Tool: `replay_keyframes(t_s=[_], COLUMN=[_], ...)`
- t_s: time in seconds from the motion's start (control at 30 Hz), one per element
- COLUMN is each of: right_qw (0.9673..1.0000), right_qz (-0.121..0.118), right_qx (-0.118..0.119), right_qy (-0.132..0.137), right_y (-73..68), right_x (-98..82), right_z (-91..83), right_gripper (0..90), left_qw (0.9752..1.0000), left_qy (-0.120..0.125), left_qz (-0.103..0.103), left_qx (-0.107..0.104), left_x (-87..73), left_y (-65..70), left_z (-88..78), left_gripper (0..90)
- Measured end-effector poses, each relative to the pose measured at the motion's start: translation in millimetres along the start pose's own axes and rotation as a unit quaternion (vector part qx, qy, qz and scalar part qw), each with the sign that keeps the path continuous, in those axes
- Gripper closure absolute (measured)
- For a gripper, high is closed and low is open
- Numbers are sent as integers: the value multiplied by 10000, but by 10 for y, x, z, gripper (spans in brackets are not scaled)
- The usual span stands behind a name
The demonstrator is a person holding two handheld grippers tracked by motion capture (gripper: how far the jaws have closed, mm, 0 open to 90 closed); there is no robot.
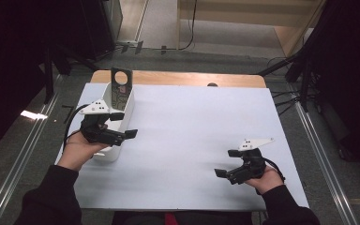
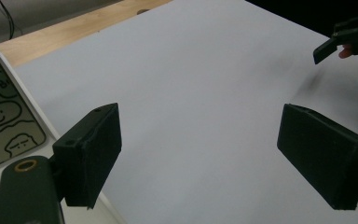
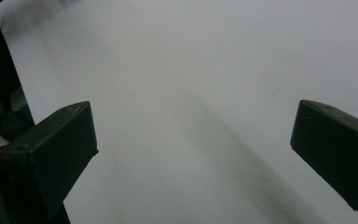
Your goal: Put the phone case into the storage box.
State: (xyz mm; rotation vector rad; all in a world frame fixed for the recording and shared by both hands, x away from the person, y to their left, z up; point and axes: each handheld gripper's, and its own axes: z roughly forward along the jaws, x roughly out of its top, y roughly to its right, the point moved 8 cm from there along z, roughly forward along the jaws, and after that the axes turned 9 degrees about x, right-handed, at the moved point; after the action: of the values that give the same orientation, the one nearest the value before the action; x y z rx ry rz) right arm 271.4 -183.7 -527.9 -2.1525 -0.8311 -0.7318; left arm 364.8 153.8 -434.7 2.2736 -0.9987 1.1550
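- Forearms in dark sleeves enter from the near edge of the high view, each hand carrying a gripper above the white surface (image 1: 192, 140).
- Left gripper (image 1: 127, 135): fingers (image 2: 91, 151) spread wide with nothing between them, pointing across the surface toward its middle; its body hangs over the near end of the white bin (image 1: 122, 112).
- Right gripper (image 1: 220, 173): fingers (image 3: 56, 149) likewise wide apart and empty, low over the bare sheet near the right front corner, well apart from the bin.
- White bin: a long, narrow container at the left edge of the surface, holding a flat printed card (image 1: 120, 89) that stands upright at its far end, with a round hole near its top.
- Progress, as judged: neither gripper grasps anything and the card sits in the bin, so either a placing step is done or a pick has not yet begun; which of these cannot be told.
- Writing: in the left gripper view the printed panel (image 2: 2, 121) shows outlined cartoon faces and bold letters that appear to read "Bo", cut off by the frame; no brand is legible.
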Motion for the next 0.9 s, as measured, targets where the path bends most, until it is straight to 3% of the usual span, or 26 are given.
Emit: replay_keyframes(t_s=[0.9], right_qw=[10000], right_qz=[-7], right_qx=[1], right_qy=[1], right_y=[0], right_x=[-8], right_z=[-3], right_gripper=[0], left_qw=[9995], left_qy=[19], left_qz=[304], left_qx=[-80], left_x=[-335], left_y=[329], left_z=[11], left_gripper=[132])
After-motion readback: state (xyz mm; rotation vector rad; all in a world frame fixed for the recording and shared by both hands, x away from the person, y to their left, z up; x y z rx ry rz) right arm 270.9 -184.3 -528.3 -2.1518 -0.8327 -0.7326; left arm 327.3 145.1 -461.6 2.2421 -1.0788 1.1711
